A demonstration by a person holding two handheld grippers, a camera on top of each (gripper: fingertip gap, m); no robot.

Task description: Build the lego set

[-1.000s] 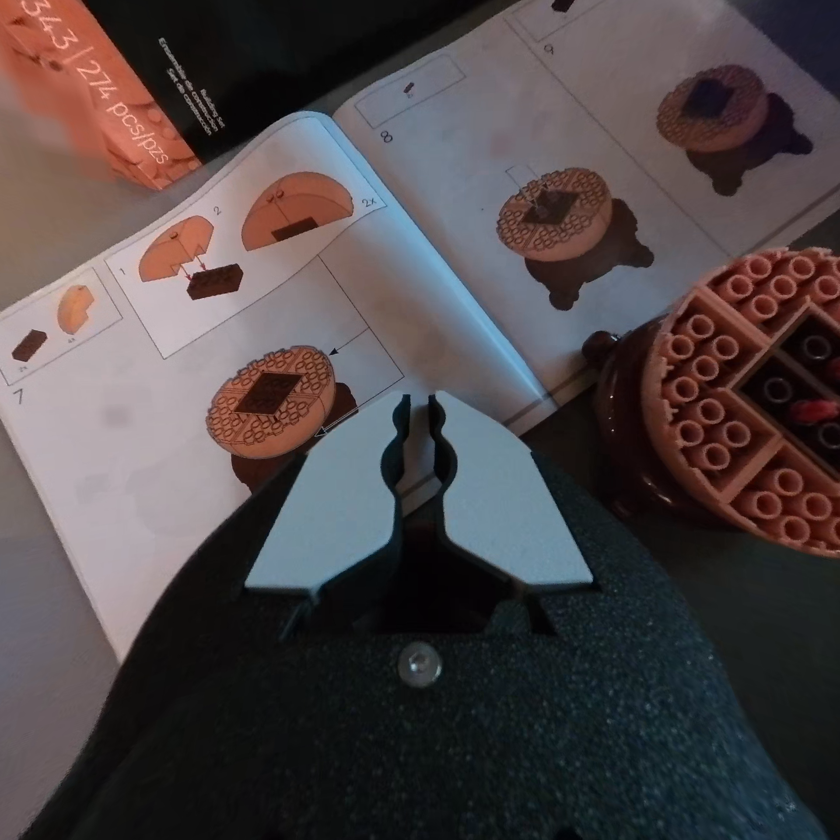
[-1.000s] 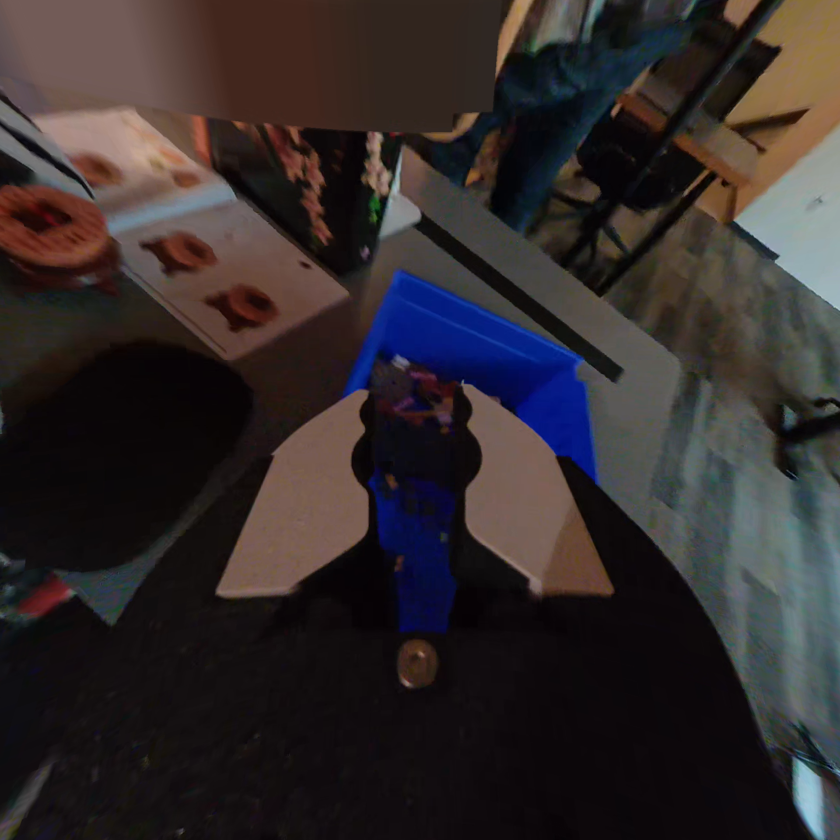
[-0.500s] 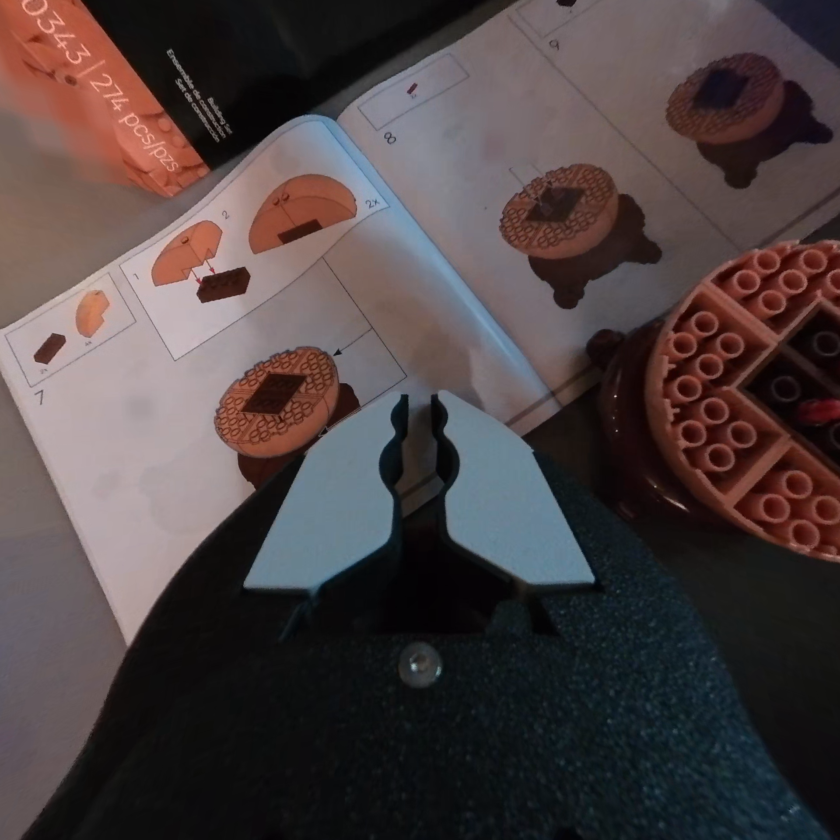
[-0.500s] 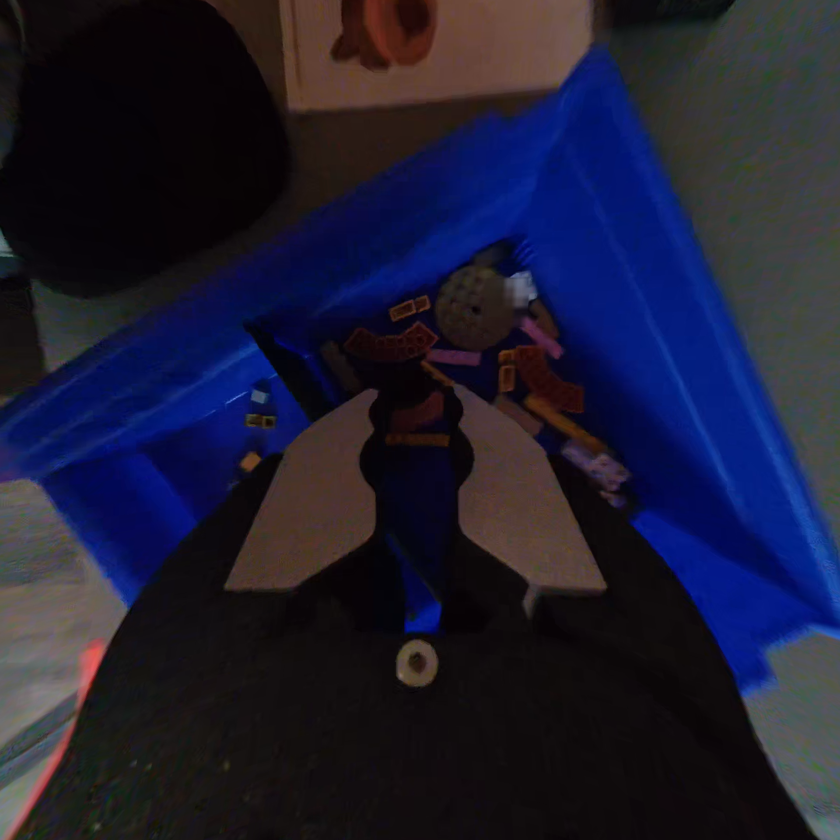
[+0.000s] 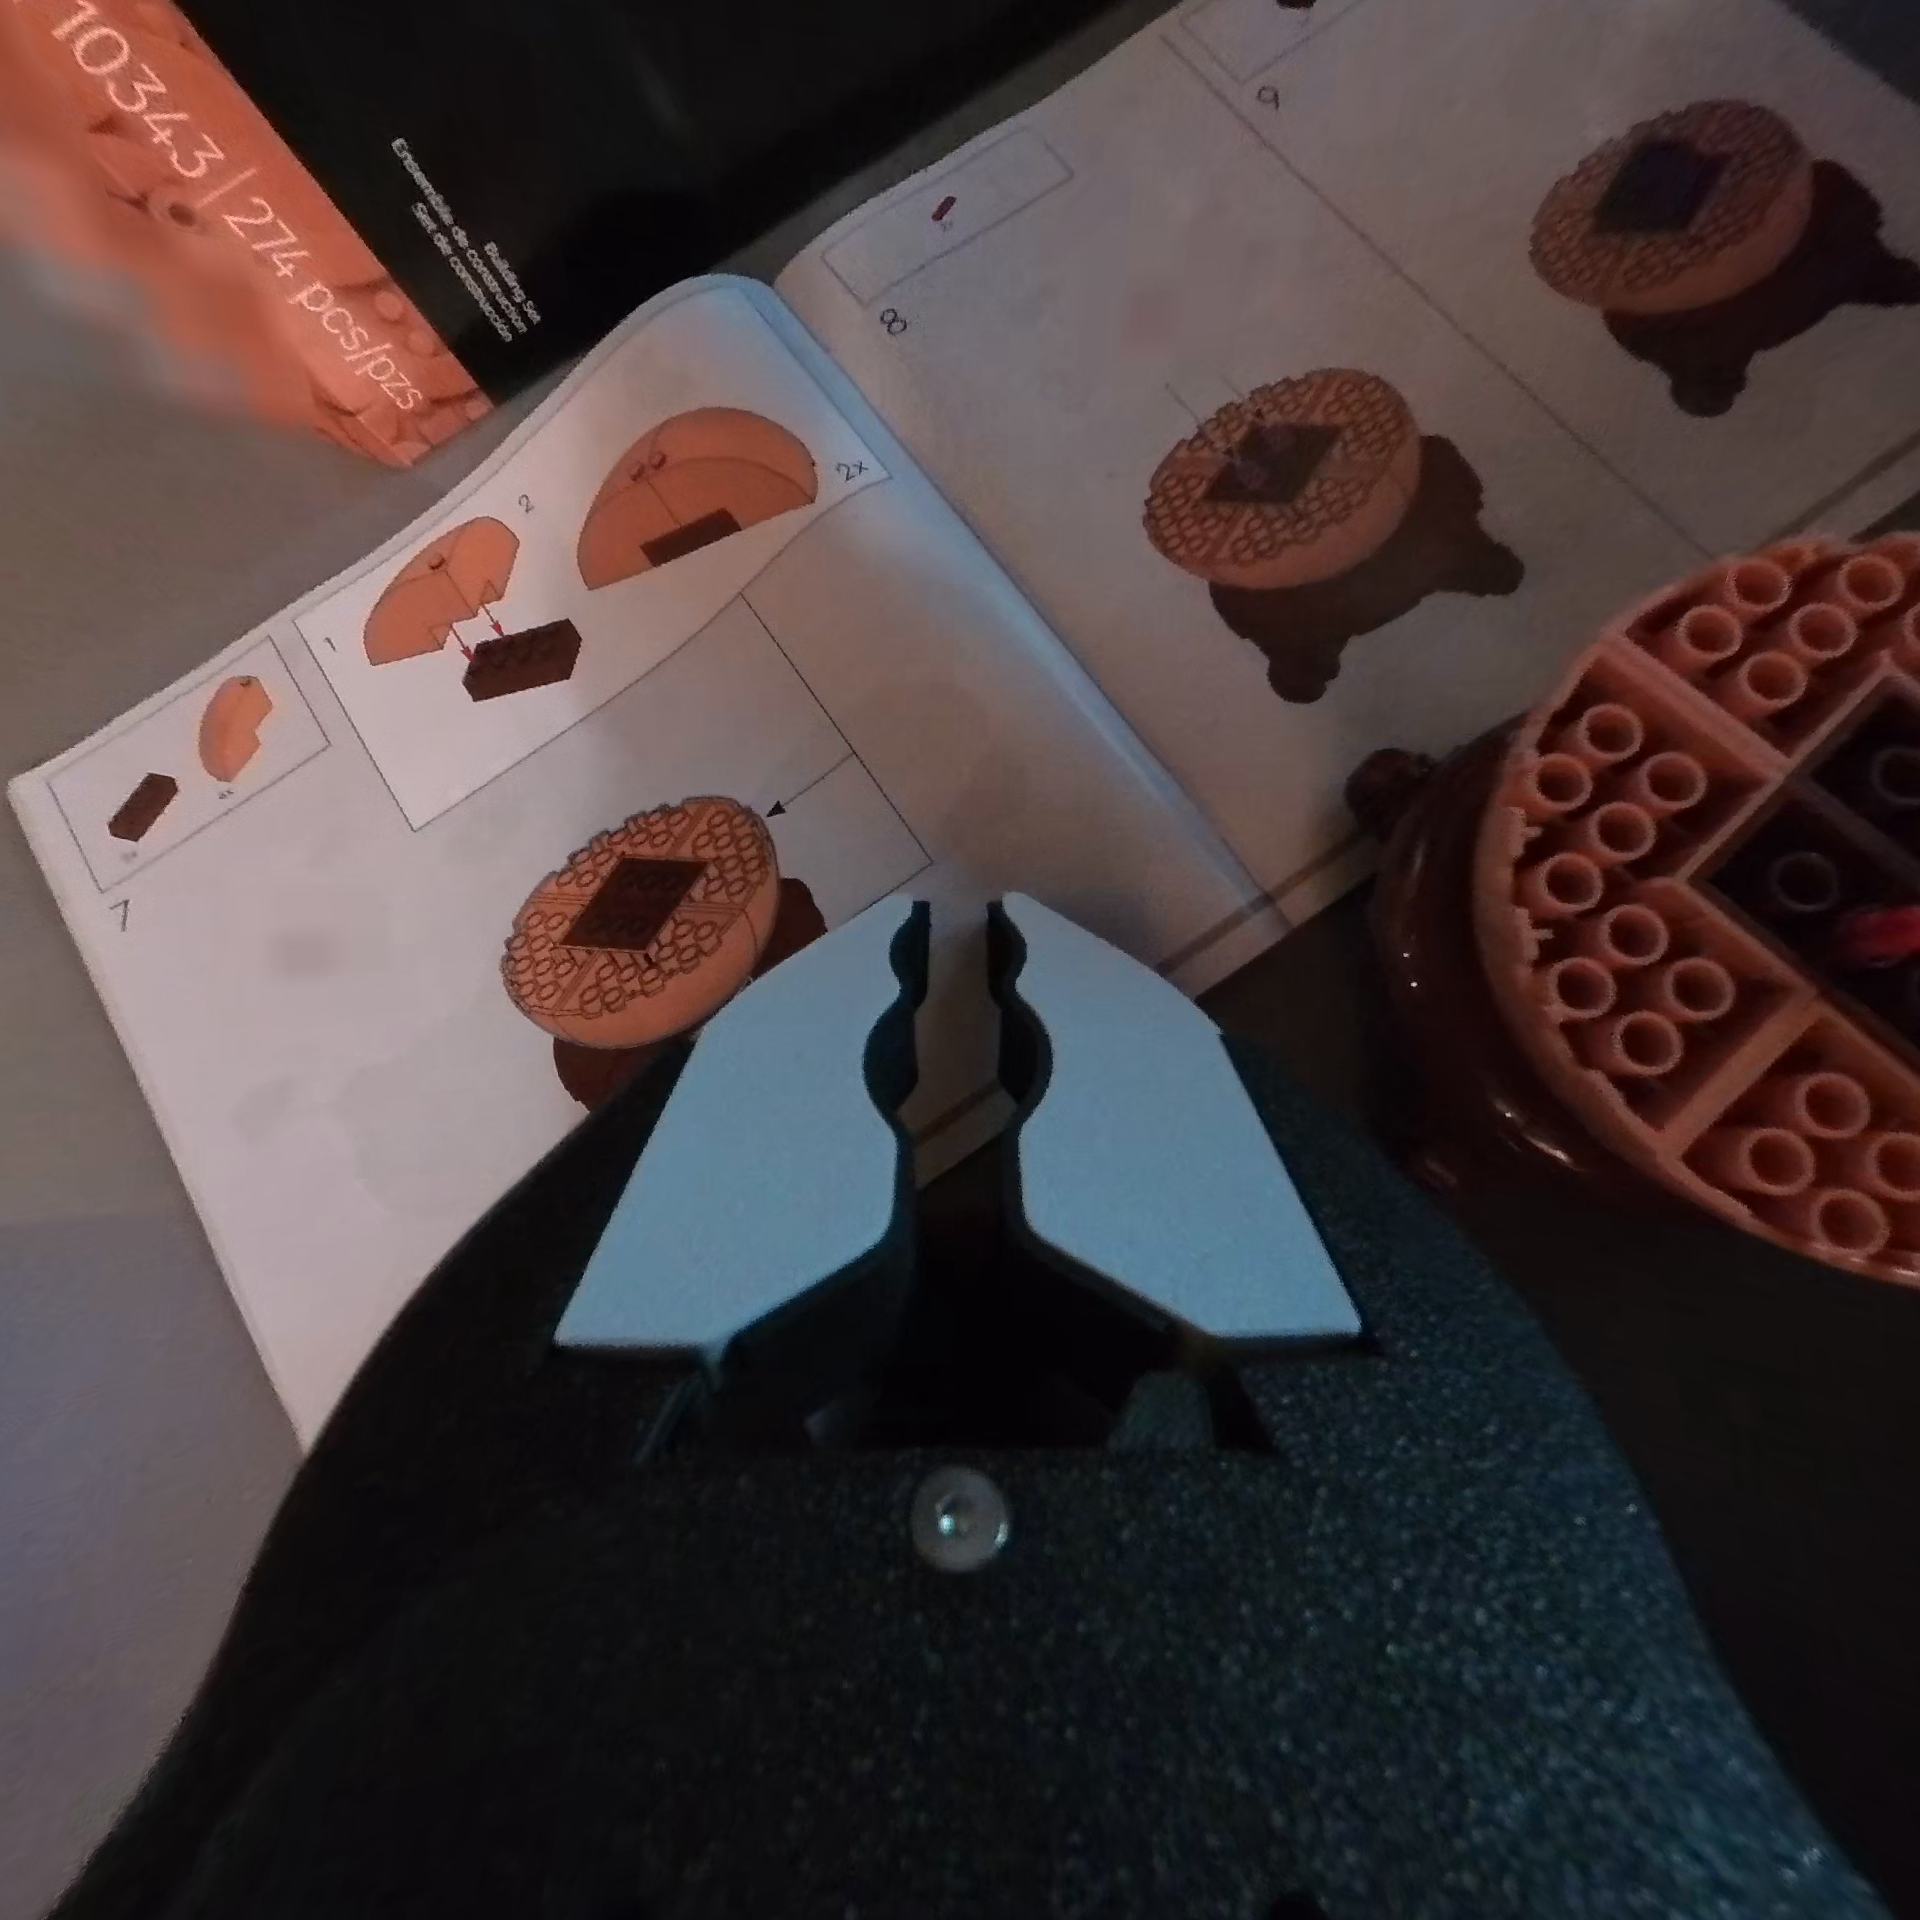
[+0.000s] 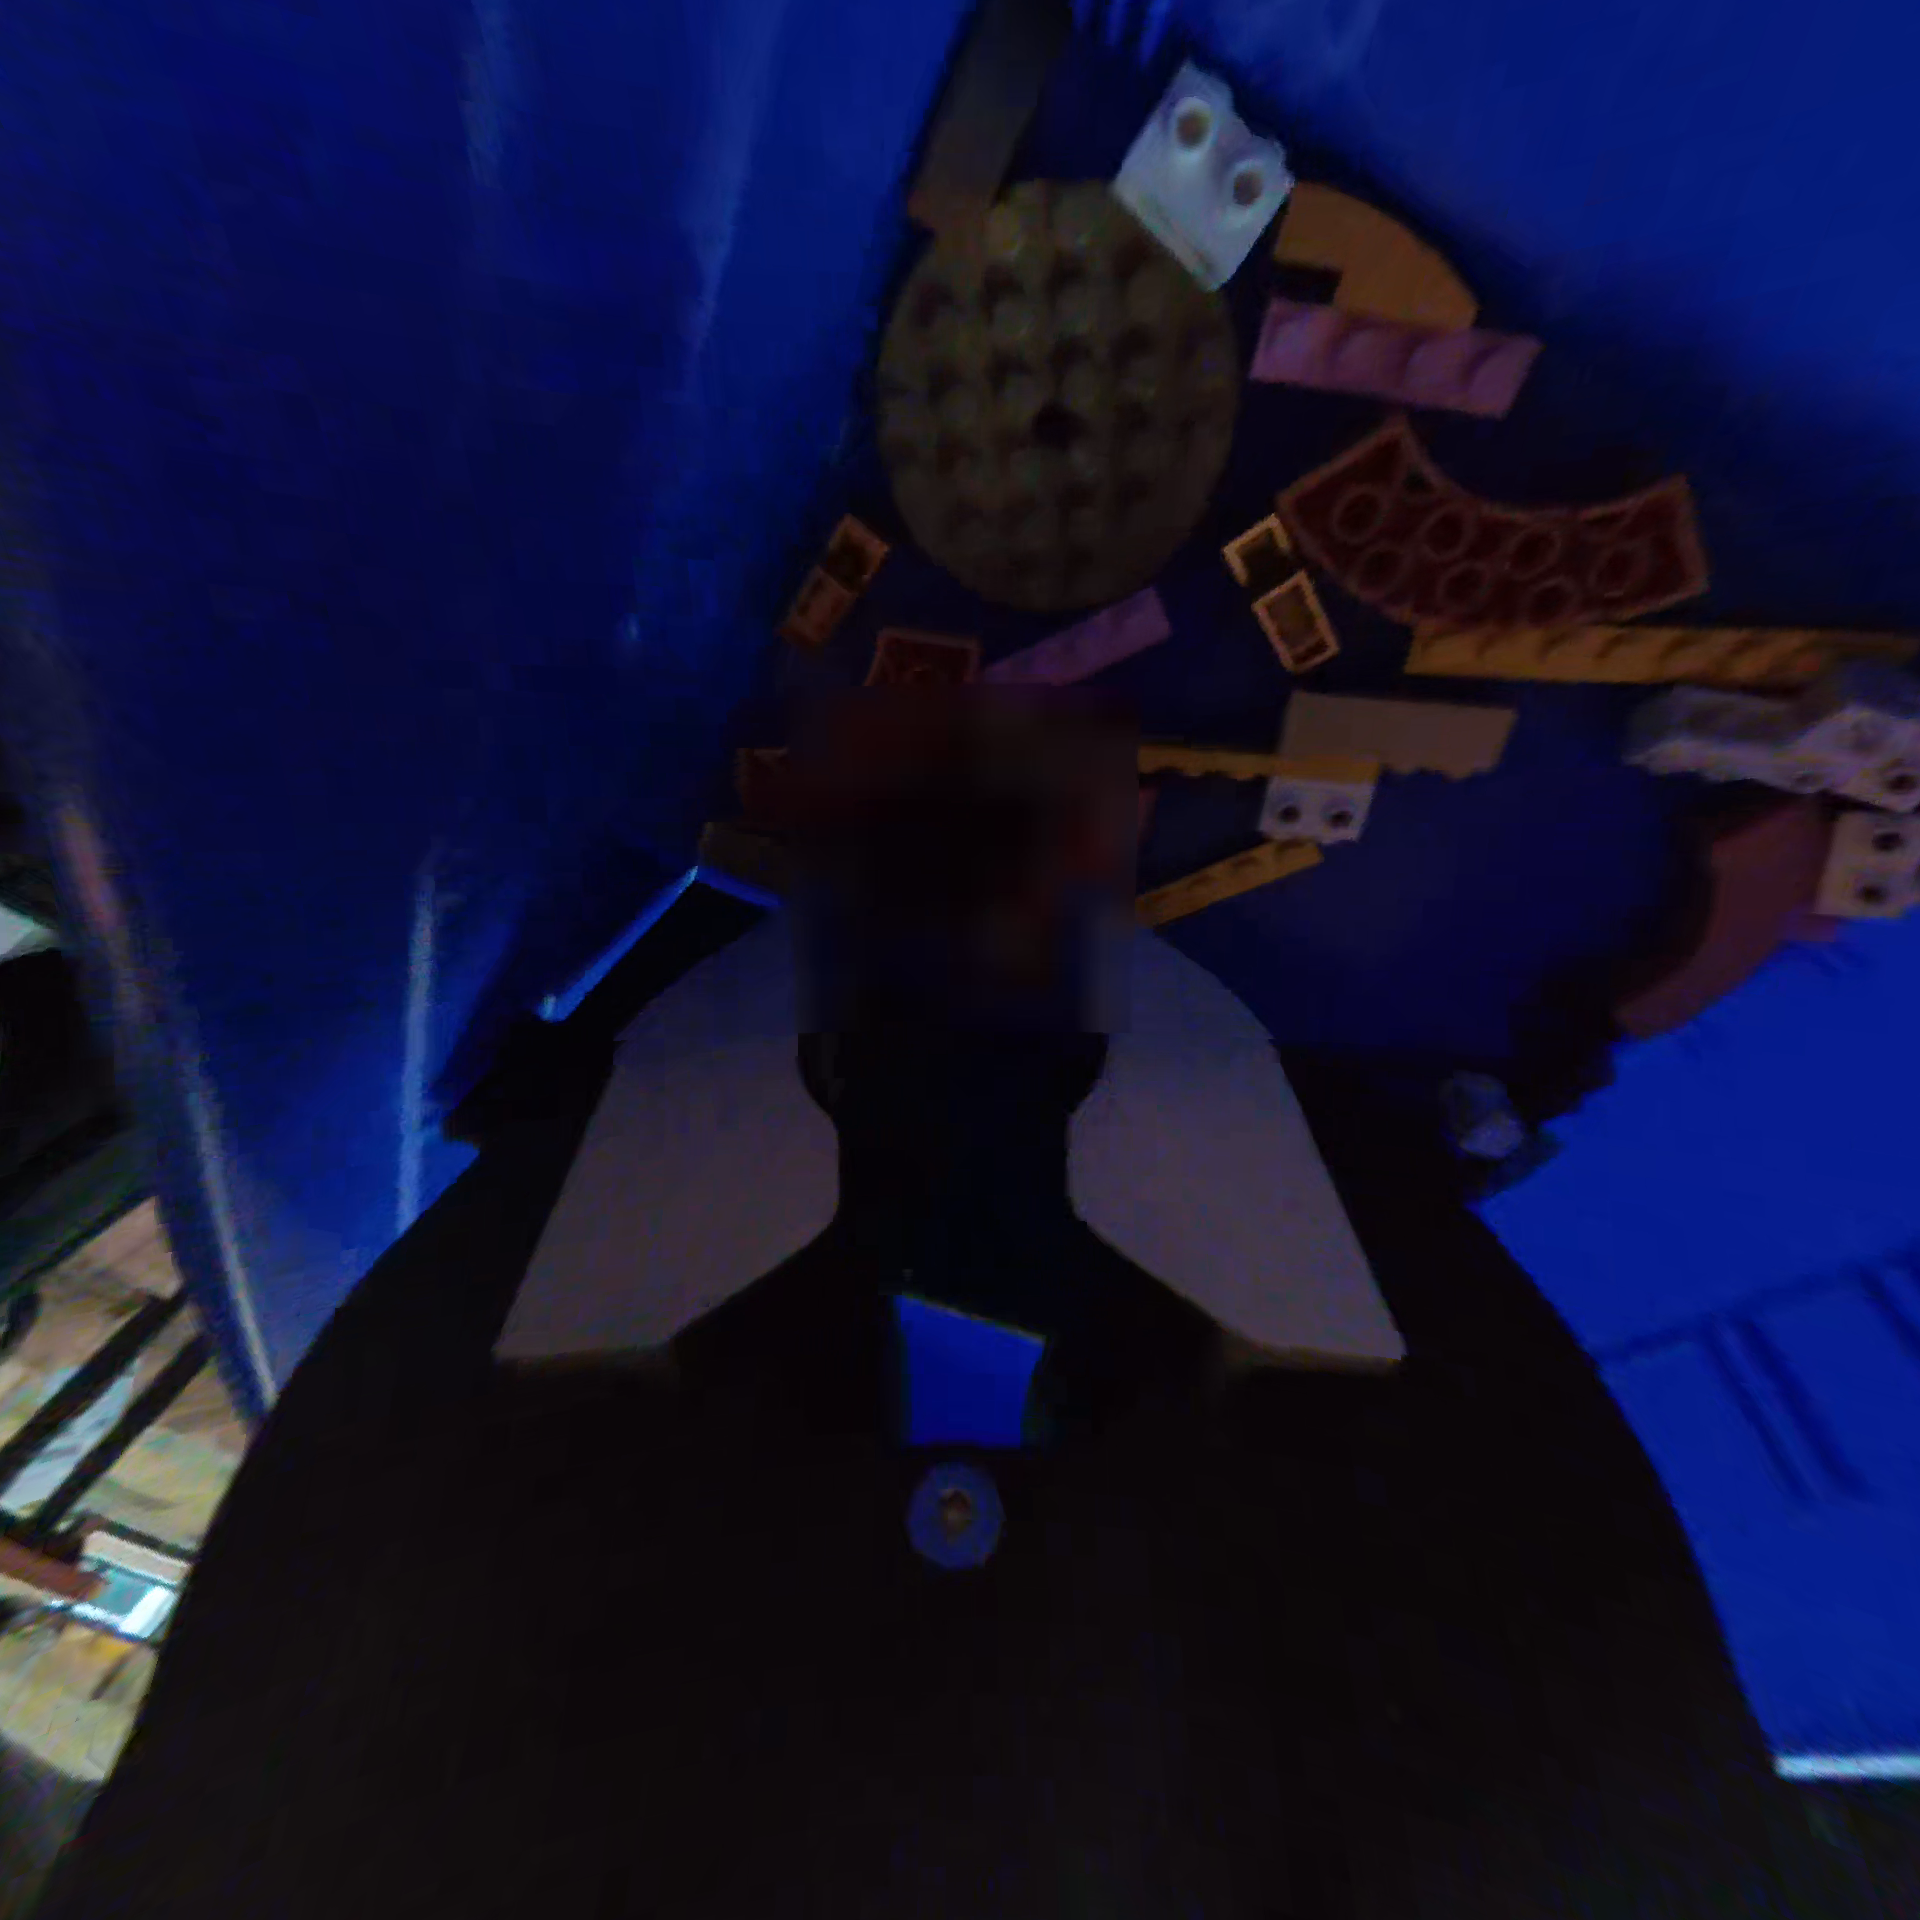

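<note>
Fingertips of the left hand-held gripper [image 5: 951,914] are seen slightly parted, nothing held, above an open booklet [image 5: 644,790]; a brick model [image 5: 1704,935] lies just right. Right hand-held gripper [image 6: 951,935] is sunk in a blue bin [image 6: 416,416] of loose bricks [image 6: 1496,540]; its tips are obscured, state undeterminable.

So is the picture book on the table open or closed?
Open. The instruction booklet lies spread flat on the table, two facing pages showing either side of its middle fold, beside the round brick model.
</note>
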